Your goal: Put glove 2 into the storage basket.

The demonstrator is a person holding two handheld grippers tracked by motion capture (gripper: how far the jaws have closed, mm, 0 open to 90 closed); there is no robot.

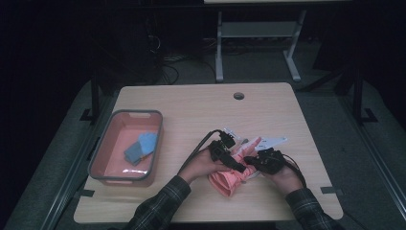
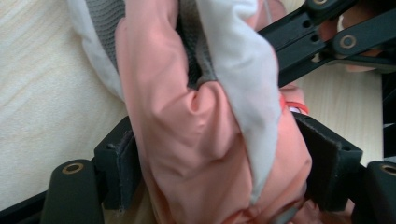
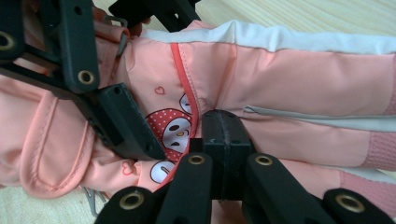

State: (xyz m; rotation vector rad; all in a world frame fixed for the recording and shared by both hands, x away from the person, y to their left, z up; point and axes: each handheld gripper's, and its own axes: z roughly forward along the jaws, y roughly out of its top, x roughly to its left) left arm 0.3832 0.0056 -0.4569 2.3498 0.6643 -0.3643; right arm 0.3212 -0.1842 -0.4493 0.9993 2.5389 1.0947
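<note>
While both hands sit low on the table (image 1: 191, 103), I've got a pink garment (image 1: 229, 178) bunched at about 5 o'clock from table centre, near the front edge; the left gripper (image 1: 238, 164) is on it from the 9 o'clock side and the right gripper (image 1: 254, 165) from 3 o'clock, the two nearly touching; in the left gripper view the jaws stand wide with a thick roll of pink and white fabric (image 2: 205, 140) between them, both pads against the cloth, so I read it as clamped on the garment; in the right gripper view the jaws are fully together, pinching the pink cloth (image 3: 289, 79) beside the red seam and the cartoon print, fabric puckered at the tips; white parts of the garment trail off toward 1 o'clock; a grey-rimmed pink bin (image 1: 106, 143) sits well apart at 9 o'clock, holding something blue (image 1: 142, 147); plaid sleeves enter from 6 o'clock.
</note>
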